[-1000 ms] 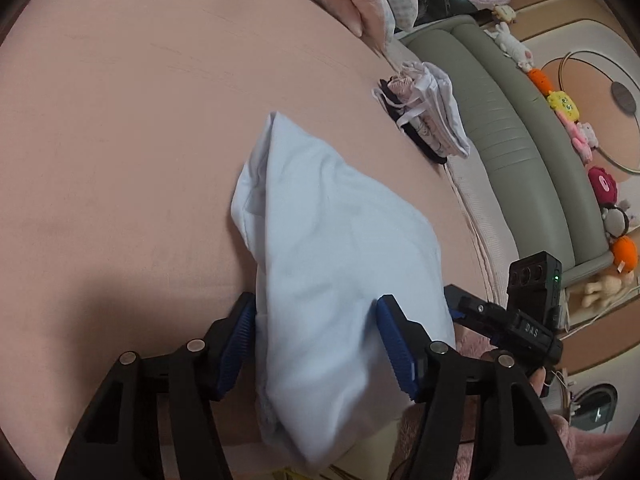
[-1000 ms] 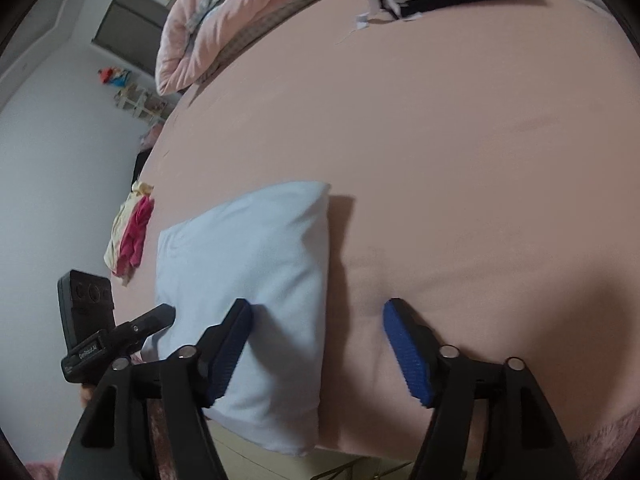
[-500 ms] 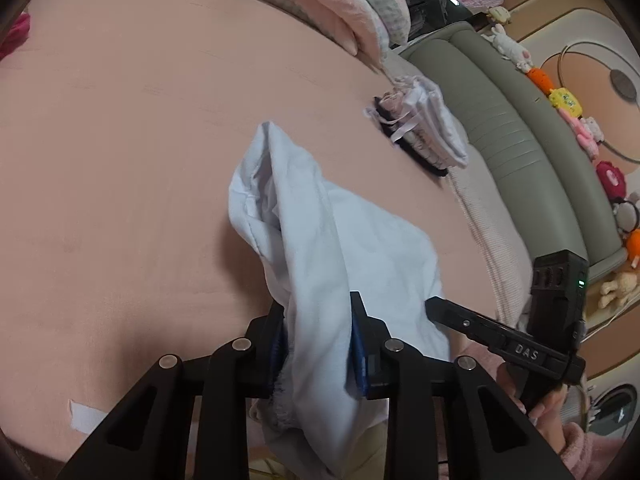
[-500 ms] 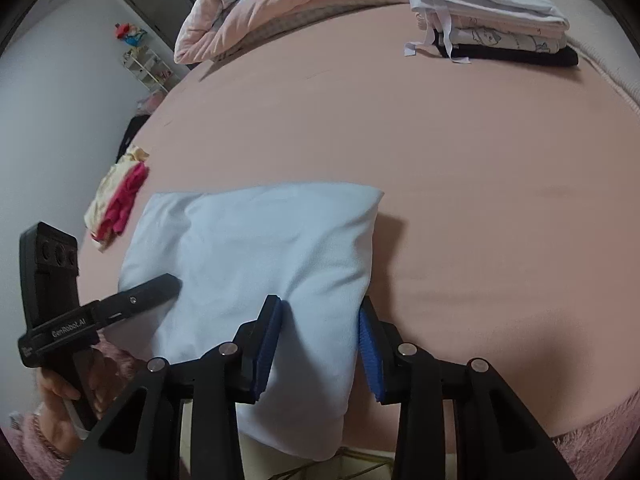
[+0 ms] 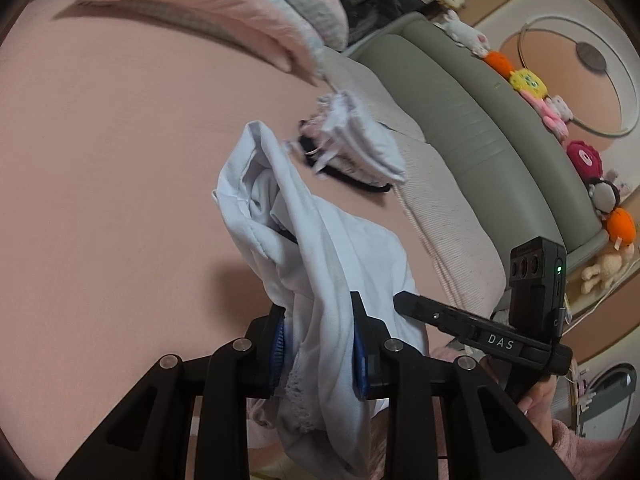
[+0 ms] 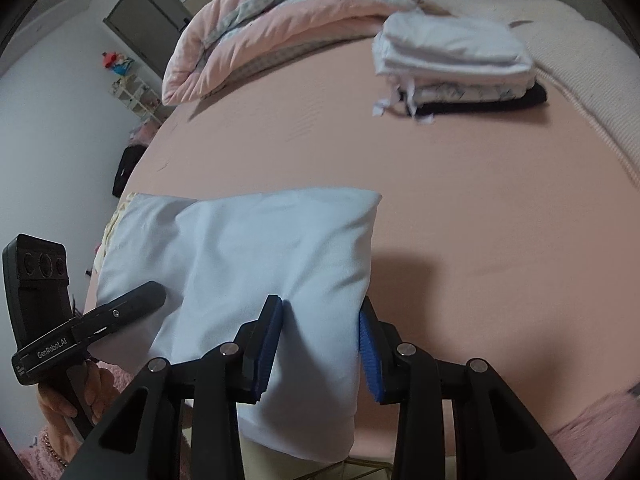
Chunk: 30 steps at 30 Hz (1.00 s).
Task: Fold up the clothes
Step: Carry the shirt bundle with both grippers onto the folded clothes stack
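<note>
Since a second ago both grippers have closed on the pale blue garment (image 6: 256, 256) and lifted its near edge off the pink bed (image 6: 460, 184). Left gripper (image 5: 320, 344) pinches bunched cloth between narrowed blue pads; right gripper (image 6: 320, 348) clamps the folded right side. Farther back, a stack of folded clothes (image 6: 452, 64) lies near the quilt (image 6: 280, 12).

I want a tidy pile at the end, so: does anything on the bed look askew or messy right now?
Mostly tidy. The folded stack sits square, but loose white ties dangle from its near edge. The light blue garment is bunching where the left claw pinches it, while the right claw grips its other corner.
</note>
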Tool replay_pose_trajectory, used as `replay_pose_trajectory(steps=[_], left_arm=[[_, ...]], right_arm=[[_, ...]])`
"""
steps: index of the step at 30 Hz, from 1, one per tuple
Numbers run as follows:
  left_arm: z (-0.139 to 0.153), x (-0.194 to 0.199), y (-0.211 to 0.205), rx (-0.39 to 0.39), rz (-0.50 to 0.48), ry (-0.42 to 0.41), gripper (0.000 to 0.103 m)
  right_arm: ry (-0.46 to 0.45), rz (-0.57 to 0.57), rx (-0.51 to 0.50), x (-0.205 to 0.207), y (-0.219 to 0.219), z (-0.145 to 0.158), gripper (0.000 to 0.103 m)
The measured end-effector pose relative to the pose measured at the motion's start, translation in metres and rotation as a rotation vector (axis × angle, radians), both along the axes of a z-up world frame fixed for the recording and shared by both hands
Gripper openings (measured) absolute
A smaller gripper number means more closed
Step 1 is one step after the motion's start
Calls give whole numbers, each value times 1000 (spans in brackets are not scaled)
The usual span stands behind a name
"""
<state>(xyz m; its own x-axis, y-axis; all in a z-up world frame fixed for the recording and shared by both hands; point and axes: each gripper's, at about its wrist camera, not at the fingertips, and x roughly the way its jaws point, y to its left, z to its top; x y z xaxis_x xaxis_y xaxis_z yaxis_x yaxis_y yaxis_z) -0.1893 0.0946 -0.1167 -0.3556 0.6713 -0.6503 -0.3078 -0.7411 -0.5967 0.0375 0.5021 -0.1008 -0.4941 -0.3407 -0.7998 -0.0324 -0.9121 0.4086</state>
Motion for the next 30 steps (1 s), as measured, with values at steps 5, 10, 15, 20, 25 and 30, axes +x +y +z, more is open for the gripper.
replay_pose_trajectory(steps=[5, 10, 15, 20, 25, 30], left_arm=[[21, -63, 56, 10, -49, 10, 24], [57, -145, 119, 28, -103, 63, 24], [71, -232, 170, 20, -111, 49, 24], [43, -280, 195, -6, -114, -10, 25], [-20, -310, 200, -19, -83, -163, 28], [-15, -307, 174, 20, -69, -152, 30]], right_arm=[[30, -53, 22, -135, -67, 29, 36], [85, -116, 67, -236, -57, 68, 36], [114, -139, 130, -322, -3, 88, 36], [75, -165, 99, -377, 61, 62, 36], [-62, -217, 88, -421, 66, -8, 36], [6, -268, 13, -422, 73, -19, 40]])
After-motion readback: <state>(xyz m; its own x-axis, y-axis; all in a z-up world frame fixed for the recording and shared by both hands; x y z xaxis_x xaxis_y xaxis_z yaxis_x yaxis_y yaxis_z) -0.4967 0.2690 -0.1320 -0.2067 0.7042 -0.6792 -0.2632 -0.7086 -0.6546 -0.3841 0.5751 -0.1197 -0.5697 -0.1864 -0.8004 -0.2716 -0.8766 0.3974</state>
